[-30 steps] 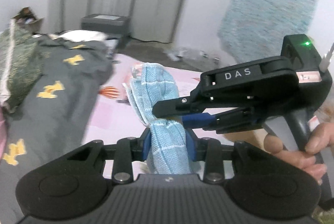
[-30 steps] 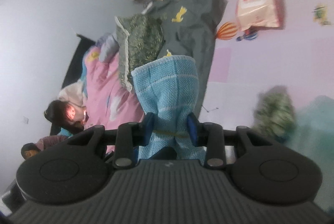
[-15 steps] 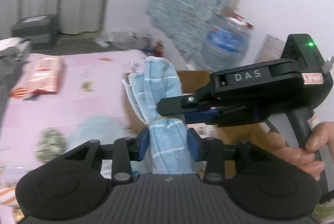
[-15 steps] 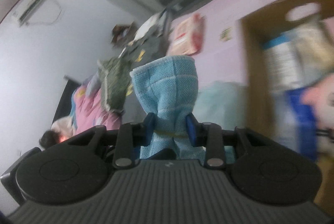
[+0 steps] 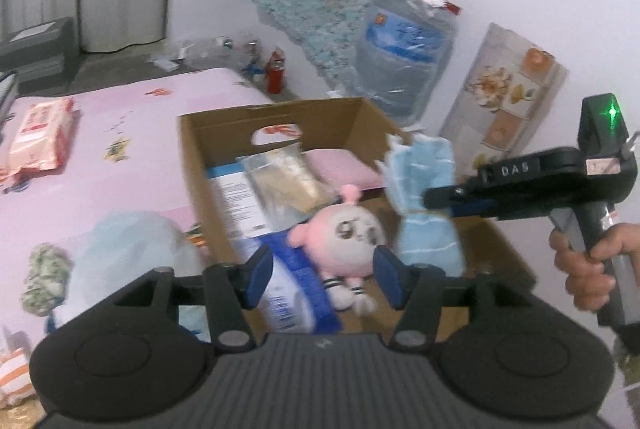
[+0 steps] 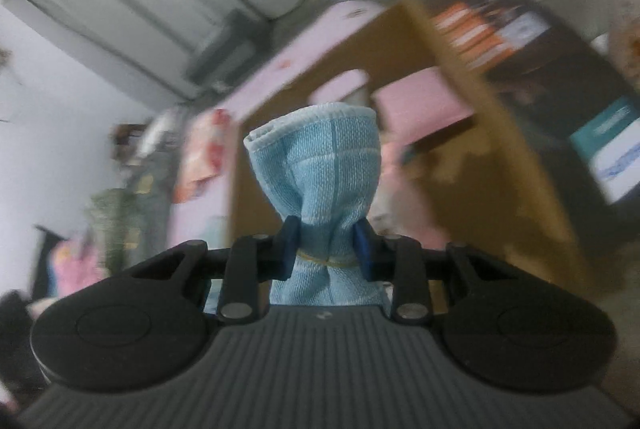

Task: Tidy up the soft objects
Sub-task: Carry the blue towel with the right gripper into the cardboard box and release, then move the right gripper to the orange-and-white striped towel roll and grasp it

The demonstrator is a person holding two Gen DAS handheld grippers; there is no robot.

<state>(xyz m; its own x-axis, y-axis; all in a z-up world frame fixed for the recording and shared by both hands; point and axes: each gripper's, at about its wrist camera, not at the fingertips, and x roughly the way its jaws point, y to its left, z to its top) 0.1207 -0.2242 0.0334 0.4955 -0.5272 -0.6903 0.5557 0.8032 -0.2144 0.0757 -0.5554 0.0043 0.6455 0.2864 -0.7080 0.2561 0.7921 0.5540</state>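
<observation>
Released by the left tool [image 5: 320, 279], whose fingers now stand apart, the blue towel bundle [image 6: 320, 189] hangs over the open cardboard box [image 5: 192, 165], clamped at its rubber-banded neck by the right tool [image 6: 325, 247] marked "DAS"; a pink plush toy [image 5: 352, 241] lies inside.

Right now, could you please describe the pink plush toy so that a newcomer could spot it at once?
Find the open cardboard box on the pink bedsheet. Inside, near its front, lies the pink plush toy: round, with drawn eyes and striped feet, unlike the flat packets behind it.
</observation>
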